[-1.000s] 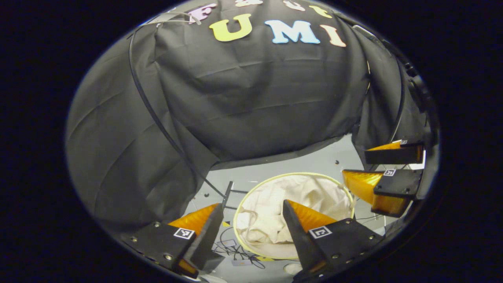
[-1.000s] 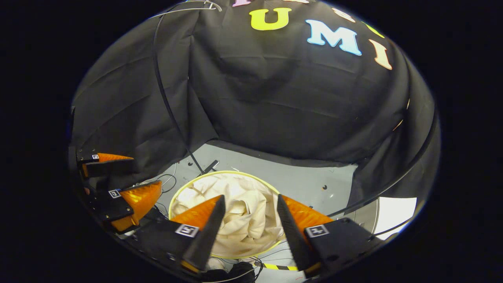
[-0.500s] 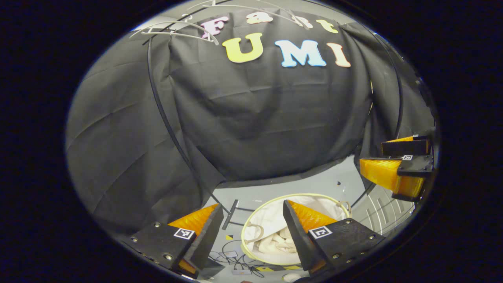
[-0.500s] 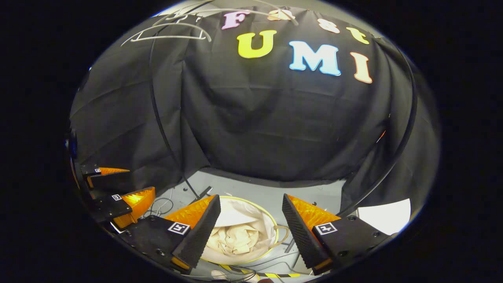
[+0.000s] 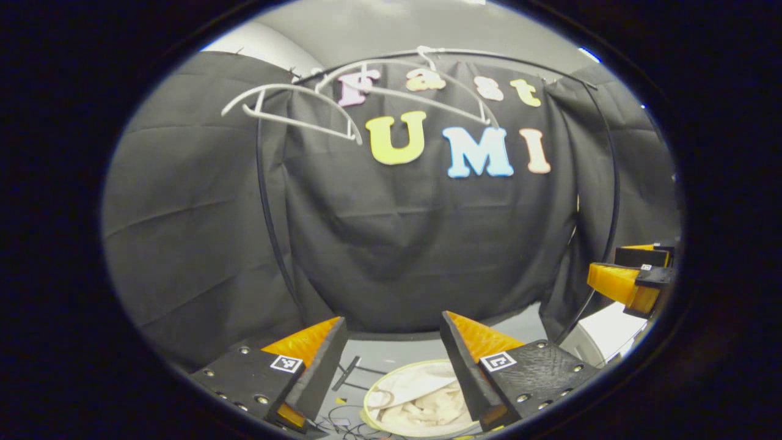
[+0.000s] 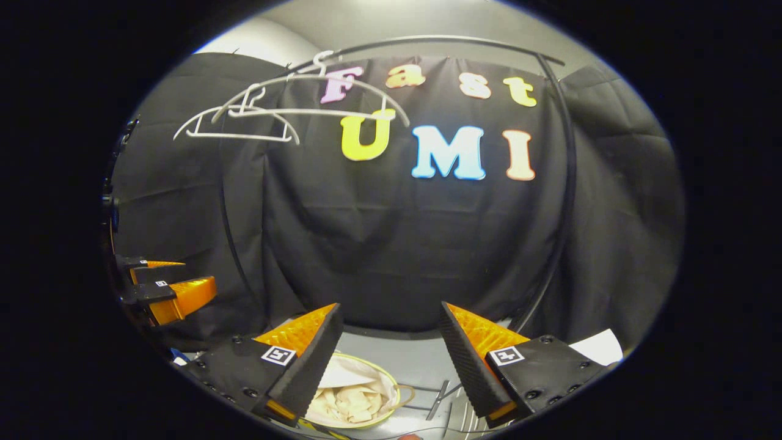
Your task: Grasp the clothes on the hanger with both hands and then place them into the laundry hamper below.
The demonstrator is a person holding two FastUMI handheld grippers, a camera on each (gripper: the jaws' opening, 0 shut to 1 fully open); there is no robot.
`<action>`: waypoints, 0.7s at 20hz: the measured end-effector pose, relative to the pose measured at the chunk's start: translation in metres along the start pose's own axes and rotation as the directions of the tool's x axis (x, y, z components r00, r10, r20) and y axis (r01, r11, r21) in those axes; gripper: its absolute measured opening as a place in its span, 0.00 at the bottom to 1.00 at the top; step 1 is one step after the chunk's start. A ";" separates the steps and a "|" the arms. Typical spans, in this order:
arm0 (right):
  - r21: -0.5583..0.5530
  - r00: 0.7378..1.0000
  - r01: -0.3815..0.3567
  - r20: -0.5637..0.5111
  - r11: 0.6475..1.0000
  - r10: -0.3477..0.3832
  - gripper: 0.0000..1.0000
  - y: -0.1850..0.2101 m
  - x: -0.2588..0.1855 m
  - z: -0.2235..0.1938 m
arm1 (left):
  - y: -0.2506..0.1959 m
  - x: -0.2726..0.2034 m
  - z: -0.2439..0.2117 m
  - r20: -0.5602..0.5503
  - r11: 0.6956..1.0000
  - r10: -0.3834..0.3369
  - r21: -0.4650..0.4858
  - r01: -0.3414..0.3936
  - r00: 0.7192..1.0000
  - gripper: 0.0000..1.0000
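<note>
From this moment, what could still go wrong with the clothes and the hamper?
1. The cream clothes lie bunched high in the laundry hamper; they might spill over its yellow rim if the hamper is knocked.
2. Loose cables lie on the floor beside the hamper and could snag.
3. Both the left claw and the right claw are open under bare hangers, which may swing if bumped.

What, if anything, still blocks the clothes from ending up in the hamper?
Nothing visible does: the cream clothes already lie inside the laundry hamper. Both hangers on the rail are bare. The left hand-held gripper and right hand-held gripper are open, holding nothing.
</note>
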State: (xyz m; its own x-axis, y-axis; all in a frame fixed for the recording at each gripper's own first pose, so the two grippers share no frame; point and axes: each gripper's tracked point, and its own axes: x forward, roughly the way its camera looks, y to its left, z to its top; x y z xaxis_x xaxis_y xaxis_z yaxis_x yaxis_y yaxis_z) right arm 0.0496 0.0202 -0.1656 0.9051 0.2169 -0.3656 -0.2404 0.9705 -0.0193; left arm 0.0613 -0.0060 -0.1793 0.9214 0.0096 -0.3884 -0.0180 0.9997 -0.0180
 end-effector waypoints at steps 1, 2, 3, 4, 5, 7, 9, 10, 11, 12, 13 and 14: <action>-0.001 1.000 0.004 0.019 1.000 -0.004 0.98 -0.007 -0.008 0.010 | -0.001 -0.008 0.019 0.033 1.000 -0.001 -0.003 0.001 0.999 0.90; 0.000 0.999 0.012 0.045 1.000 -0.012 0.98 -0.015 -0.015 0.020 | -0.002 -0.020 0.037 0.061 1.000 -0.002 -0.001 0.002 0.998 0.90; 0.004 0.998 0.014 0.061 1.000 -0.014 0.97 -0.020 -0.023 0.027 | -0.003 -0.032 0.053 0.086 1.000 -0.001 0.002 0.001 0.996 0.90; 0.011 0.997 0.013 0.072 1.000 -0.014 0.97 -0.024 -0.031 0.035 | -0.006 -0.045 0.067 0.107 1.000 -0.005 0.003 0.005 0.994 0.90; 0.019 0.996 0.013 0.086 1.000 -0.015 0.97 -0.028 -0.039 0.042 | -0.007 -0.057 0.081 0.128 1.000 -0.006 0.003 0.005 0.992 0.90; 0.032 0.993 0.014 0.117 0.999 -0.018 0.97 -0.037 -0.055 0.055 | -0.008 -0.073 0.104 0.168 1.000 -0.005 -0.001 0.005 0.986 0.90; 0.032 0.988 0.025 0.152 0.999 -0.029 0.97 -0.043 -0.067 0.069 | -0.007 -0.089 0.124 0.210 1.000 0.002 -0.001 -0.002 0.978 0.90; 0.034 0.985 0.027 0.167 0.999 -0.032 0.97 -0.044 -0.072 0.074 | -0.007 -0.100 0.130 0.226 1.000 0.005 -0.003 -0.005 0.974 0.90; 0.034 0.983 0.028 0.180 0.999 -0.034 0.97 -0.045 -0.077 0.079 | -0.008 -0.109 0.138 0.240 1.000 0.006 -0.003 -0.006 0.971 0.90; 0.038 0.980 0.026 0.198 0.999 -0.033 0.97 -0.045 -0.084 0.085 | -0.009 -0.121 0.144 0.253 1.000 0.008 -0.003 -0.008 0.968 0.89; 0.038 0.976 0.024 0.215 0.999 -0.032 0.97 -0.045 -0.090 0.090 | -0.010 -0.123 0.146 0.265 1.000 0.006 0.000 -0.006 0.964 0.89; 0.035 0.971 0.030 0.237 0.999 -0.038 0.97 -0.047 -0.097 0.095 | -0.012 -0.126 0.152 0.277 1.000 0.004 0.003 -0.005 0.961 0.89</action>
State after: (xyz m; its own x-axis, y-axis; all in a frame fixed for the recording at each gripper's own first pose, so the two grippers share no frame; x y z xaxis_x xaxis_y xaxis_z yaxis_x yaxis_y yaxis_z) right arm 0.0068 -0.0362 -0.0407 0.9709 0.1989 -0.1333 -0.2004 0.9797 0.0021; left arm 0.0047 -0.0155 0.0096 0.9929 0.0194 -0.1177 -0.0212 0.9997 -0.0138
